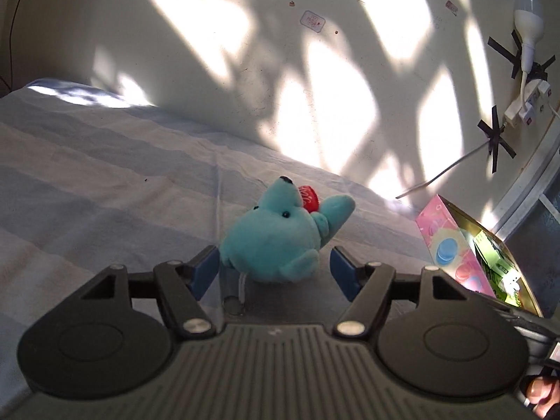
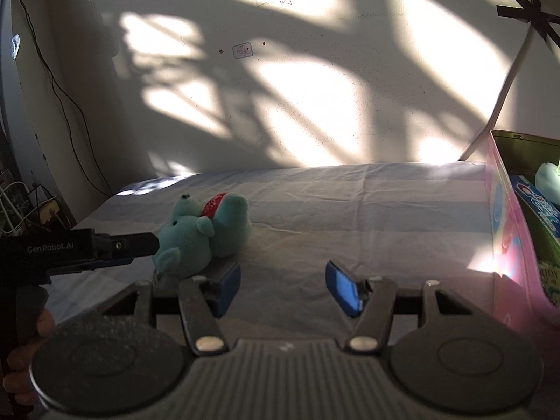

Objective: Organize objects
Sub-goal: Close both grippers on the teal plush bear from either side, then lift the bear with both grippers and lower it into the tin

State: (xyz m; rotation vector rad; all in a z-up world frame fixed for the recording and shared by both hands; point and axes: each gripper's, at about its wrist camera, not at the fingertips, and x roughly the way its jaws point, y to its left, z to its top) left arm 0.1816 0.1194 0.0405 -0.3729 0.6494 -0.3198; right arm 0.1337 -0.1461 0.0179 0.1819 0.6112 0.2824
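A teal plush bear (image 1: 273,241) with a red patch lies on the striped blue bedsheet (image 1: 105,182). My left gripper (image 1: 275,273) stands open around the bear's near end. Its left blue pad is close beside the bear and its right pad is clearly apart from it. In the right wrist view the same bear (image 2: 201,234) lies ahead and to the left, with the left gripper (image 2: 140,252) reaching it from the left. My right gripper (image 2: 285,290) is open over bare sheet with nothing between its pads. A pink box (image 1: 451,241) holding several packages stands at the right.
The pink box (image 2: 507,245) rises close on the right of my right gripper. A sunlit wall runs behind the bed. A power strip (image 1: 525,105) and a bulb (image 1: 528,17) are taped to it at the right. Cables (image 2: 52,98) hang at the far left.
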